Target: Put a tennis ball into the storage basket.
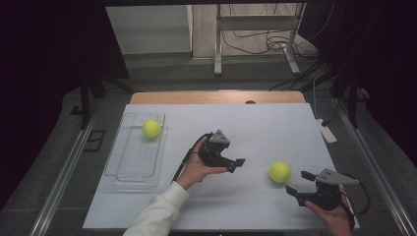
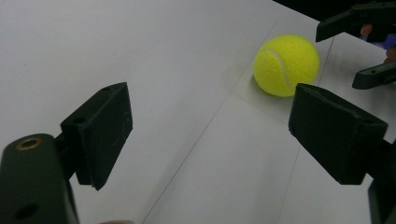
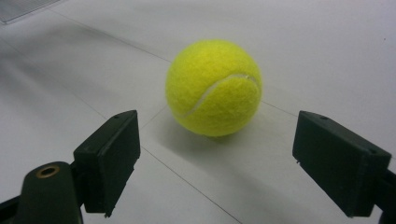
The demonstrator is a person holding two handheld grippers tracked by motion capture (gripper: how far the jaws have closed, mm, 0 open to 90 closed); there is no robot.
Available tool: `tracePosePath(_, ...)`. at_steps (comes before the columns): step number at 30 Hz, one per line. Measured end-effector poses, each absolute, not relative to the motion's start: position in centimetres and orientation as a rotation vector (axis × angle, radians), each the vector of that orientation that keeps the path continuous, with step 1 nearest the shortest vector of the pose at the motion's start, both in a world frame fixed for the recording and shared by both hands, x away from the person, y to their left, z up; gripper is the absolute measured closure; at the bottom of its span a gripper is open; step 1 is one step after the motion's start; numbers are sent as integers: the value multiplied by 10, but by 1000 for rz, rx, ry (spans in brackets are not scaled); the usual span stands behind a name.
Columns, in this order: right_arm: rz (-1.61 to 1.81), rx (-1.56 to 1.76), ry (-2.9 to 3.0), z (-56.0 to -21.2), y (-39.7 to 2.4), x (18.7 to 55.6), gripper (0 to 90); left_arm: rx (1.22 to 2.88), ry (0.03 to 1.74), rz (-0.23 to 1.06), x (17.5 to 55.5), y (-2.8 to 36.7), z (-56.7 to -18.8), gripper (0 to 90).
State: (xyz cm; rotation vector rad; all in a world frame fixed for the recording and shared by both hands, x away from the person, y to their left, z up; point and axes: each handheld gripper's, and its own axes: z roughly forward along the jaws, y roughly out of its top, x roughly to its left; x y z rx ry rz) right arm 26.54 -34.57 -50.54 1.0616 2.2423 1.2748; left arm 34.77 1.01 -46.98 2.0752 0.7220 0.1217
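Observation:
A yellow tennis ball (image 1: 280, 171) (image 2: 286, 64) (image 3: 214, 87) lies on the white table at the right of centre. My right gripper (image 1: 300, 182) (image 3: 217, 163) is open just to its right, jaws pointing at the ball, which rests a little beyond the fingertips and touches neither. My left gripper (image 1: 239, 165) (image 2: 210, 135) is open to the ball's left, held above the table, nothing between its jaws. A second tennis ball (image 1: 151, 128) sits in a clear plastic tray (image 1: 125, 167) at the left.
The white sheet (image 1: 265, 128) covers a wooden table whose far edge shows. A white power strip (image 1: 326, 132) lies at the table's right edge. A metal stand and cables are on the floor beyond.

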Motion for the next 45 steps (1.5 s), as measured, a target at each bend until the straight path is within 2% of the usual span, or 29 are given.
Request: tracePosePath(45,1248,1053,2273,-507,-342,266,100,2126,645,55,353,-48,-472,146)
